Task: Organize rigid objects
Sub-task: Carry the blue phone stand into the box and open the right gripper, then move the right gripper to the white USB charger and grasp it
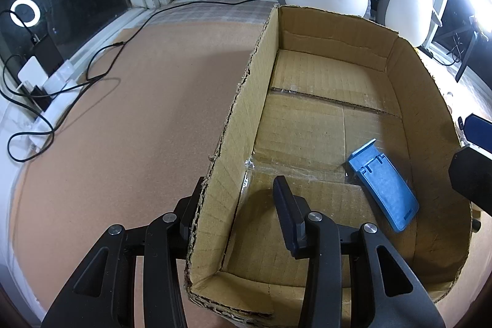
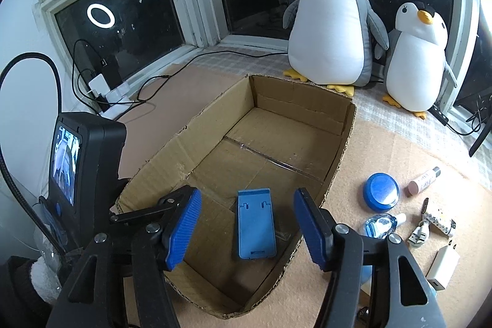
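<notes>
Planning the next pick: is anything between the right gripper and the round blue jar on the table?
Yes. The right gripper hangs open inside the cardboard box; the box's right wall stands between it and the round blue jar outside on the table.

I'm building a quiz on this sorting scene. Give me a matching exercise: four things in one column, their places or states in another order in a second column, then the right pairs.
Things:
1. blue phone stand
2. blue round jar
3. left gripper
4. white charger plug

Places or states:
A. open, its fingers on either side of the box's left wall
B. lying flat on the floor of the cardboard box
C. on the mat right of the box, nearest the camera
D. on the mat right of the box, beside the pink tube

Pairs: 1-B, 2-D, 3-A, 4-C
</notes>
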